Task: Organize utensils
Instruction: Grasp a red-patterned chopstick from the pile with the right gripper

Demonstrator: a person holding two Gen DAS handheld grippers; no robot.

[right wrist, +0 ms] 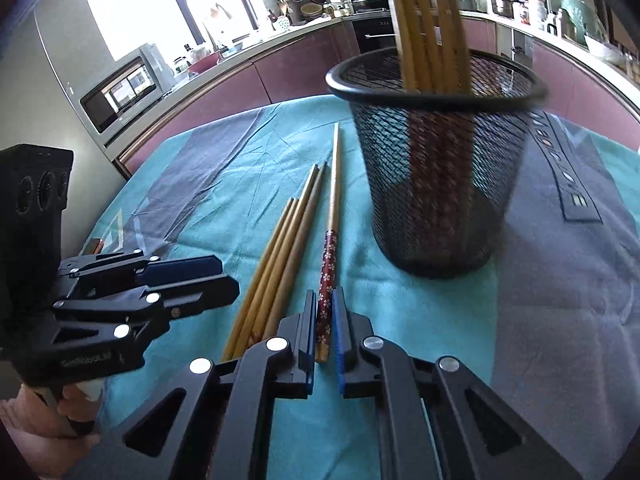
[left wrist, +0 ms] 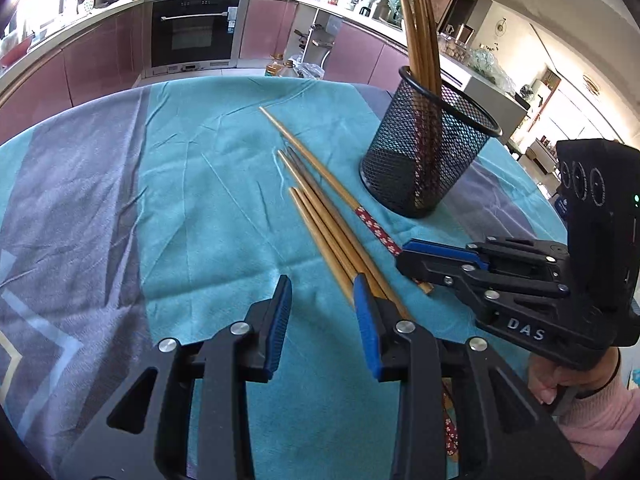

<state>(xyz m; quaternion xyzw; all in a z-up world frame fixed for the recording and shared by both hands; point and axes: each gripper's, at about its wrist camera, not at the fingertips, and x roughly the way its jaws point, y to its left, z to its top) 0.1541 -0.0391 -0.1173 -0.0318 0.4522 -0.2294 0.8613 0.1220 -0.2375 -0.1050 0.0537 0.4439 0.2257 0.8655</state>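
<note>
Altogether five loose chopsticks (right wrist: 296, 240), one mesh holder (right wrist: 436, 184)

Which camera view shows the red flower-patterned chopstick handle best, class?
The right wrist view: the patterned chopstick lies centred, its flowered handle between the right gripper pads. In the left wrist view the chopstick shows part of its pattern, but the right gripper covers its end.

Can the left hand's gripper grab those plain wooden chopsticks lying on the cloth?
Probably yes. The left gripper is open, nothing lies between it and the plain chopsticks, and one of its fingers already sits over their near ends.
</note>
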